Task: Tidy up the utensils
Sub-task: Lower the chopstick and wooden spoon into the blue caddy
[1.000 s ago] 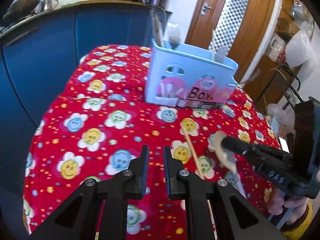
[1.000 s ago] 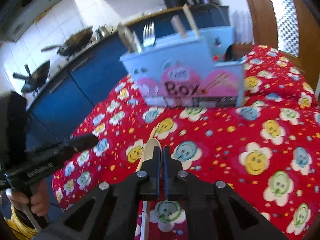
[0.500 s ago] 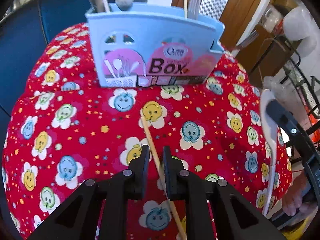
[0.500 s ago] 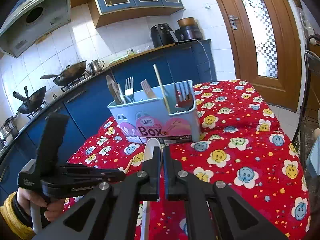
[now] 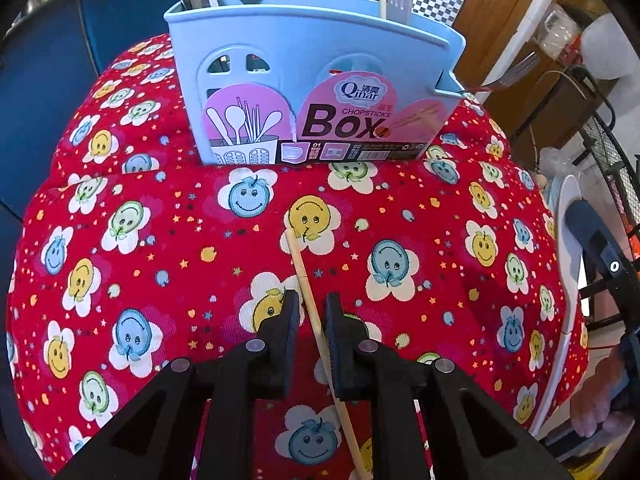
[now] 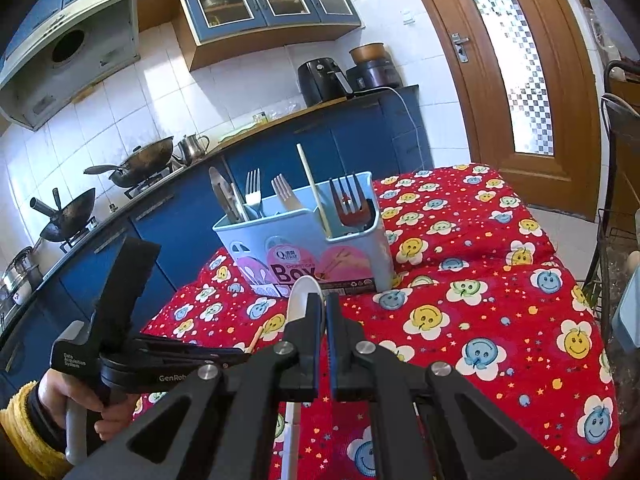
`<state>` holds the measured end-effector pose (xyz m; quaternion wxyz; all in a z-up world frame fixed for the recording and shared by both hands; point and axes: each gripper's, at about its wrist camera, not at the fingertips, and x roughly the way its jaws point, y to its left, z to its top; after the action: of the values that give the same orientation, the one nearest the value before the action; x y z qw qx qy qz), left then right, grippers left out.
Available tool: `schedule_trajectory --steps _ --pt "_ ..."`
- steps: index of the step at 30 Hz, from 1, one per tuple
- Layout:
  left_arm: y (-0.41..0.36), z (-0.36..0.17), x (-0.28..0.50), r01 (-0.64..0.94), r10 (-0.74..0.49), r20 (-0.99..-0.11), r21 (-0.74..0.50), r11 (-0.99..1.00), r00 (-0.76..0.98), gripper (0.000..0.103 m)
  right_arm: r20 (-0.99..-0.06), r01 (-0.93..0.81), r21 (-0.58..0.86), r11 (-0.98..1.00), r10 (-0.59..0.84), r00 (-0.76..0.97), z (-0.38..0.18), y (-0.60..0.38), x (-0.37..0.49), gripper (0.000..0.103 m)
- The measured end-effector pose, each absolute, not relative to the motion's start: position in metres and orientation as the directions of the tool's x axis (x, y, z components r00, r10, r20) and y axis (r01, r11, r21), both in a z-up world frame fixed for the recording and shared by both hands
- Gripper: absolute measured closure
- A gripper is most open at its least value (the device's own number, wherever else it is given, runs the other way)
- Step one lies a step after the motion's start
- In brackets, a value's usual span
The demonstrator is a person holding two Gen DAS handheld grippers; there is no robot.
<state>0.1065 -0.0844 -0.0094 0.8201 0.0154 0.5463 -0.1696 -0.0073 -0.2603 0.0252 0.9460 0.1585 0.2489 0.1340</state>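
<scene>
A light blue chopsticks box (image 5: 312, 52) (image 6: 360, 248) stands at the far side of the red flowered tablecloth (image 5: 160, 240), holding forks, a knife and one upright chopstick. A wooden chopstick (image 5: 304, 280) lies on the cloth. My left gripper (image 5: 310, 308) (image 6: 240, 358) points down over it, its fingers straddling the stick with a gap on each side. My right gripper (image 6: 323, 304) (image 5: 588, 224) is shut on a white spoon (image 6: 304, 294) (image 5: 566, 240), held above the cloth in front of the box. The spoon's bowl sticks out past the fingertips.
Blue kitchen cabinets (image 6: 352, 136) run behind the table, with woks (image 6: 140, 160) on the stove at left. A wooden door (image 6: 520, 60) and a black metal chair (image 6: 612, 200) stand at the right. The cloth drops off at the table's edges.
My left gripper swung over to the chopstick and now straddles it. My right gripper lifted the spoon off the cloth and tipped up, so the kitchen wall now shows.
</scene>
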Motion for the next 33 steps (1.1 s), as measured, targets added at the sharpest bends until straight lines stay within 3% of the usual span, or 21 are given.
schedule_trajectory --steps 7,8,15,23,33 --pt "-0.086 -0.011 0.108 0.304 -0.269 -0.901 -0.165 0.938 0.340 0.090 -0.424 -0.174 0.367 0.914 0.331 0.843 0.027 -0.261 -0.009 0.099" --pt "-0.087 -0.011 0.109 0.306 -0.277 -0.898 -0.173 0.936 0.341 0.096 -0.424 -0.175 0.367 0.914 0.331 0.843 0.027 -0.261 -0.009 0.099" --pt "-0.072 -0.002 0.103 0.299 -0.368 -0.852 -0.265 0.917 0.373 0.099 -0.419 -0.173 0.356 0.918 0.322 0.849 0.033 -0.261 -0.007 0.099" --pt "-0.052 0.056 0.097 0.320 -0.447 -0.682 -0.314 0.894 0.579 0.099 -0.344 -0.140 0.326 0.935 0.255 0.904 0.067 -0.268 0.006 0.099" --pt "-0.037 0.131 0.132 0.325 -0.430 -0.414 -0.301 0.897 0.803 0.099 -0.196 -0.121 0.309 0.943 0.187 0.963 0.115 -0.260 0.048 0.099"
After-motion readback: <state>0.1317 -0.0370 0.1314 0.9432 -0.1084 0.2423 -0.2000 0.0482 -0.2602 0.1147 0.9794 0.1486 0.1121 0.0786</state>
